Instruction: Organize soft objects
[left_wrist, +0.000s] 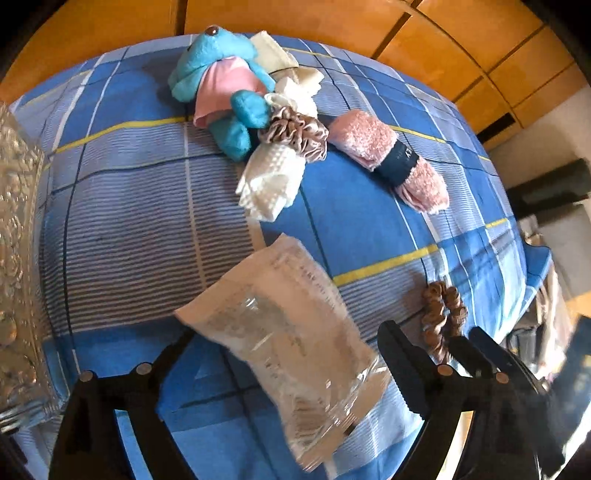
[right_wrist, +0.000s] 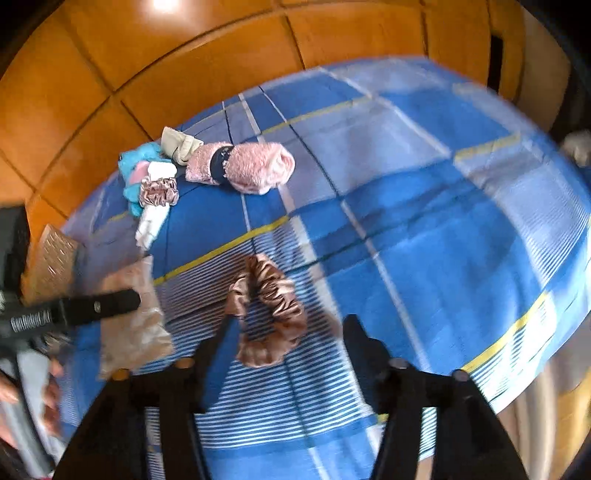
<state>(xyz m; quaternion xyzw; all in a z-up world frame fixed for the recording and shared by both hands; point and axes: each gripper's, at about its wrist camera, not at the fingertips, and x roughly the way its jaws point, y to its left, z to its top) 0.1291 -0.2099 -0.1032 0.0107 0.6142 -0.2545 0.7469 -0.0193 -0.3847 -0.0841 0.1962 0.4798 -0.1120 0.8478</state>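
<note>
Blue plaid bedding (left_wrist: 140, 206) carries a clear packet (left_wrist: 295, 332) between the wide-open left gripper (left_wrist: 280, 341) fingers, and a brown scrunchie (right_wrist: 269, 314) before the open, empty right gripper (right_wrist: 286, 328).

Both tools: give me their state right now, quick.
Left tool: open, the clear plastic packet lies between its fingers, not clamped.
Right tool: open, holding nothing; the brown scrunchie lies on the bedsheet between its fingers.
</note>
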